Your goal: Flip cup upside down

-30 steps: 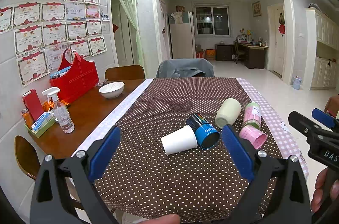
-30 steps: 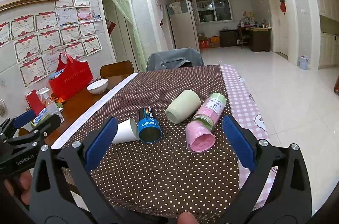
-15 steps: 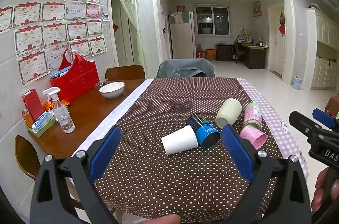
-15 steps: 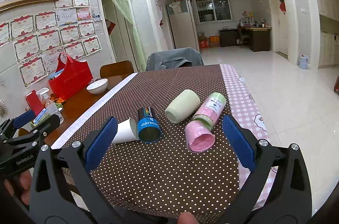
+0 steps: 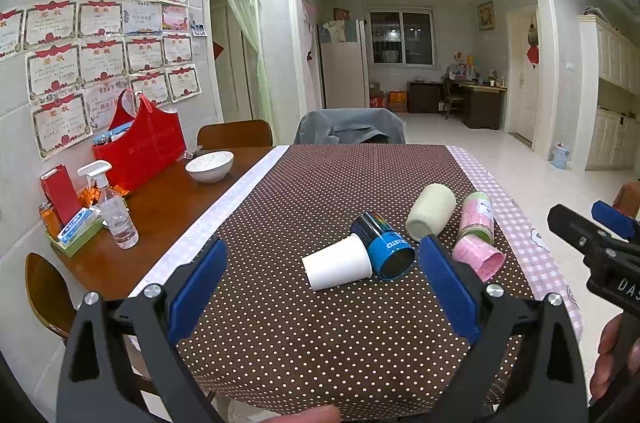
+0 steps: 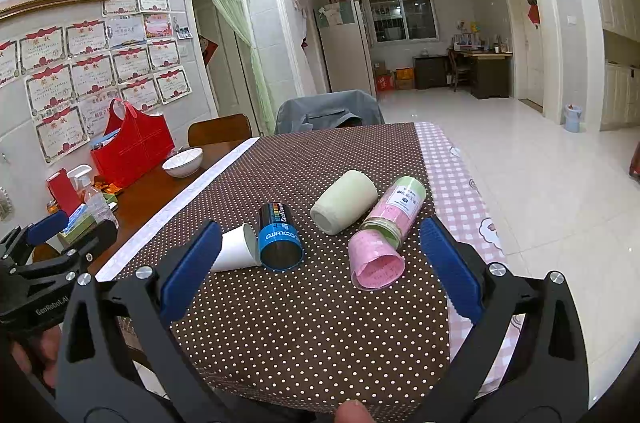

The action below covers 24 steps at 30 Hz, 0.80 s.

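Several cups lie on their sides on the dotted brown tablecloth (image 5: pixel 320 343): a white paper cup (image 5: pixel 338 268) (image 6: pixel 234 252), a blue-and-black cup (image 5: pixel 384 250) (image 6: pixel 278 237), a pale green cup (image 5: pixel 430 211) (image 6: pixel 344 201), and a pink-and-green bottle (image 5: pixel 476 217) (image 6: pixel 394 207) with a pink cup (image 5: pixel 478 258) (image 6: pixel 374 259) at its mouth. My left gripper (image 5: pixel 324 287) is open, held back from the white cup. My right gripper (image 6: pixel 320 269) is open too, short of the pink cup. Neither holds anything.
On the bare wood at the left stand a white bowl (image 5: pixel 210 165), a red bag (image 5: pixel 140 147), a spray bottle (image 5: pixel 114 211) and a small tray of boxes (image 5: pixel 72 227). A chair with a grey cover (image 5: pixel 352 127) is at the table's far end.
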Motion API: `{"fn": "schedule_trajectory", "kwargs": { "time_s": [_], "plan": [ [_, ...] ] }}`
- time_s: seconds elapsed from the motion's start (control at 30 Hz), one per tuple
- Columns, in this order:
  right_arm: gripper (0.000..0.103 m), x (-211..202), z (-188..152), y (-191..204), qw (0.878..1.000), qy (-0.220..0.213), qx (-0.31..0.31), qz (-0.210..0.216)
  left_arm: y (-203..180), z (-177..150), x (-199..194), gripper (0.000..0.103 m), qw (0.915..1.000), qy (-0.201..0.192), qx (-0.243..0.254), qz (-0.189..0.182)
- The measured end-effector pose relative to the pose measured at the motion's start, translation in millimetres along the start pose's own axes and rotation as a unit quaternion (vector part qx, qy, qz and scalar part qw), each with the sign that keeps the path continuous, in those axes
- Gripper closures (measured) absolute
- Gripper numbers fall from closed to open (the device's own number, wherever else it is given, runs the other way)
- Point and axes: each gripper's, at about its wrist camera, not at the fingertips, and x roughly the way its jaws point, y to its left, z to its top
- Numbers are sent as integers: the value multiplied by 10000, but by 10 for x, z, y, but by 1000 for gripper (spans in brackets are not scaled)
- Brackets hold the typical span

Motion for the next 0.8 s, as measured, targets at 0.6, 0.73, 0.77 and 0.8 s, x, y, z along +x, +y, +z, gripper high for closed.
{"fn": "schedule_trajectory", "kwargs": {
  "time_s": [0.6, 0.73, 0.77, 0.8],
  "plan": [
    [6, 569, 108, -164, 9978, 511, -133, -408, 45, 37, 538, 8, 9992, 378, 29, 100],
    [6, 776, 144, -210, 9961, 704, -165, -510, 43, 56, 687, 8, 9990, 424, 69, 96],
    [6, 844, 154, -222, 9955, 761, -175, -544, 43, 59, 723, 8, 9990, 434, 74, 97],
    [6, 895, 159, -240, 9950, 806, -179, -556, 46, 66, 764, 8, 9989, 448, 73, 95]
  ]
}}
